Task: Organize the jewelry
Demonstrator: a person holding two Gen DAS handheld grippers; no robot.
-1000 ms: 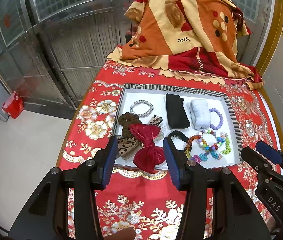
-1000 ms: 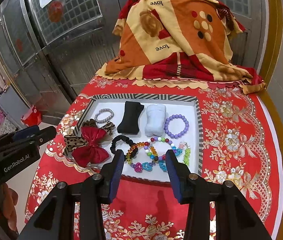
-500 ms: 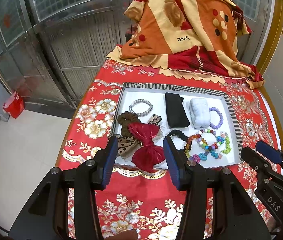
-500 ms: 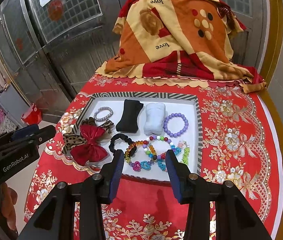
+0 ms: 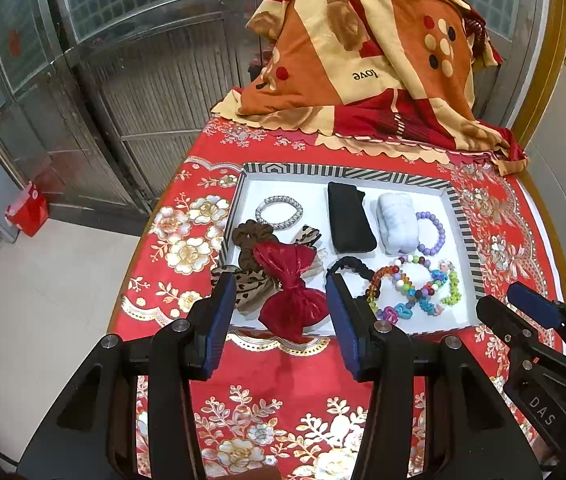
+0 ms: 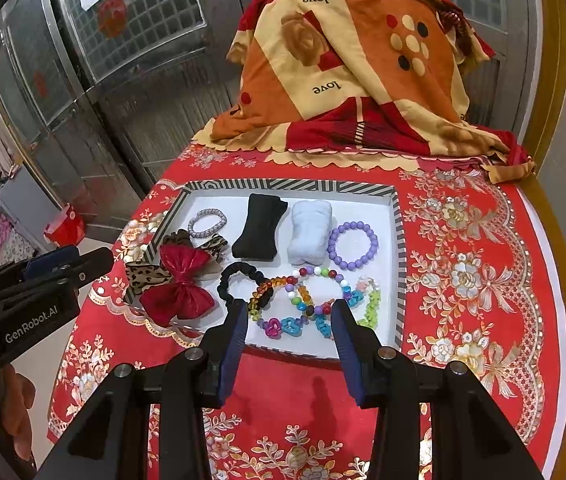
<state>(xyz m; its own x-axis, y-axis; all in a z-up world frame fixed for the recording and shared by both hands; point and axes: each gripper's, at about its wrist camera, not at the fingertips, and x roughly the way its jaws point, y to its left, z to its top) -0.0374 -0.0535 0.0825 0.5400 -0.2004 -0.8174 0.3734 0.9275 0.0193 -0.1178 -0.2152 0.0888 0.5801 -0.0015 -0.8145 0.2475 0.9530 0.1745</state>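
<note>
A white tray with a striped rim (image 5: 347, 172) (image 6: 291, 186) sits on the red tablecloth. In it lie a silver bracelet (image 5: 279, 213) (image 6: 207, 223), a black cushion (image 5: 349, 218) (image 6: 258, 232), a white cushion (image 5: 397, 224) (image 6: 309, 234), a purple bead bracelet (image 5: 435, 234) (image 6: 353, 245), a red bow (image 5: 291, 292) (image 6: 181, 284), leopard and brown scrunchies (image 5: 251, 240), a black scrunchie (image 6: 239, 284) and colourful bead bracelets (image 5: 411, 288) (image 6: 311, 300). My left gripper (image 5: 279, 312) is open above the tray's near edge by the red bow. My right gripper (image 6: 291, 340) is open near the colourful bracelets.
A heap draped in an orange, cream and red blanket (image 5: 367, 60) (image 6: 355, 72) stands behind the tray. The table (image 6: 483, 280) ends at left over a pale floor with a red bucket (image 5: 27, 208). Metal doors (image 5: 143, 60) stand behind.
Both grippers have drifted slightly, with the tray shifting a little in view. Both stay open and nothing in the tray has moved.
</note>
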